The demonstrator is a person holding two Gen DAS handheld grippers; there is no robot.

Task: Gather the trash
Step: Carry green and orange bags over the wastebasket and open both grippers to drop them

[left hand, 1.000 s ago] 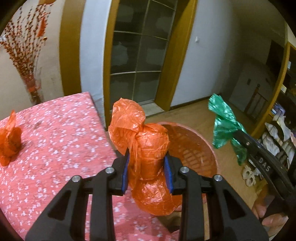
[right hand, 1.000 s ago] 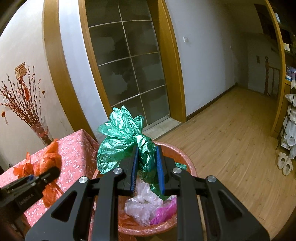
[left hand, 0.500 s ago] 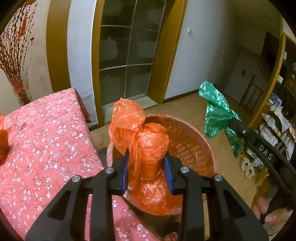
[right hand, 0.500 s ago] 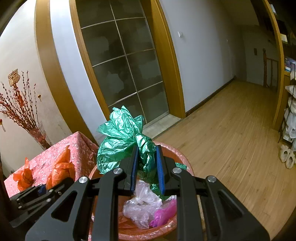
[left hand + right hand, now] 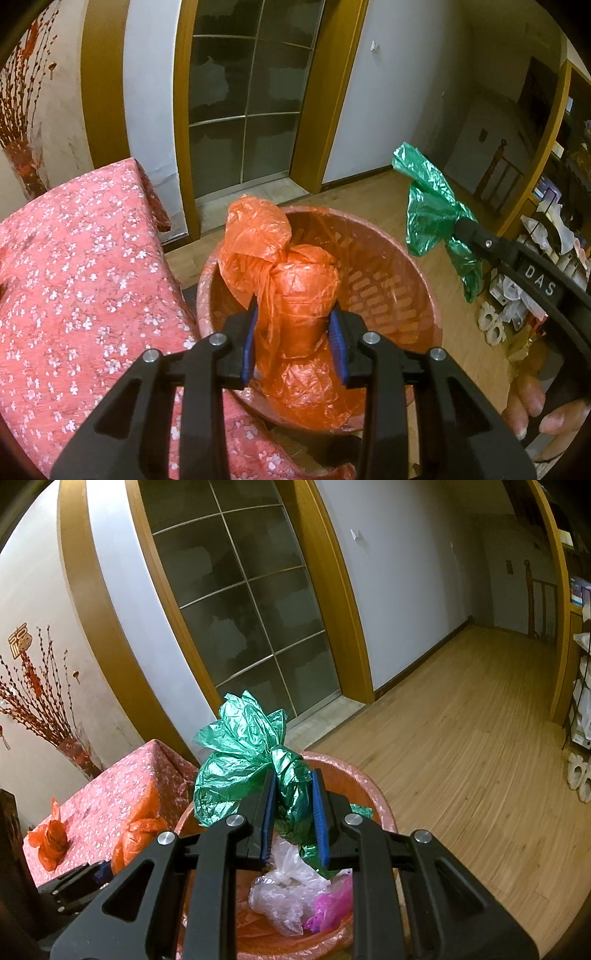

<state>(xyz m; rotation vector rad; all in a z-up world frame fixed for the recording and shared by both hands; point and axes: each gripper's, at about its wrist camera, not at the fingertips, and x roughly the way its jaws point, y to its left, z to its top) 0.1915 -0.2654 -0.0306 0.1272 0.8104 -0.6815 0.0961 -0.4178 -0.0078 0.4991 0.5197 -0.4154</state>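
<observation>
Step in hand, as I read it: drop-off, both loads carried to the bin and neither released. The pink basket bin (image 5: 391,295) is directly ahead of and below both sets of jaws, beside the table with the pink flowered cloth (image 5: 81,280), which lies left of the left jaws.

Left gripper (image 5: 295,332) is clenched on an orange bag bundle (image 5: 303,295); the blue pads press its waist and the bundle hangs over the bin mouth, its bottom below the rim line. It points steeply down.

Right gripper (image 5: 293,812) is clamped on a green bag (image 5: 251,753); the crumpled top sticks up ahead of the jaws and a tail trails below them. It tilts down less steeply, over the bin's near edge.

Past the right jaws, in the bin: clear plastic (image 5: 284,893) and a magenta scrap (image 5: 332,904).

Next move probably calls for opening the jaws over the bin mouth; thin film may cling to the pads. The right load sits nearer the rim, so nudge it inward first.

Another orange bag (image 5: 50,840) sits on the table, far left of the right jaws, uncollected.

The person's fingers (image 5: 535,410) grip the right handle.
</observation>
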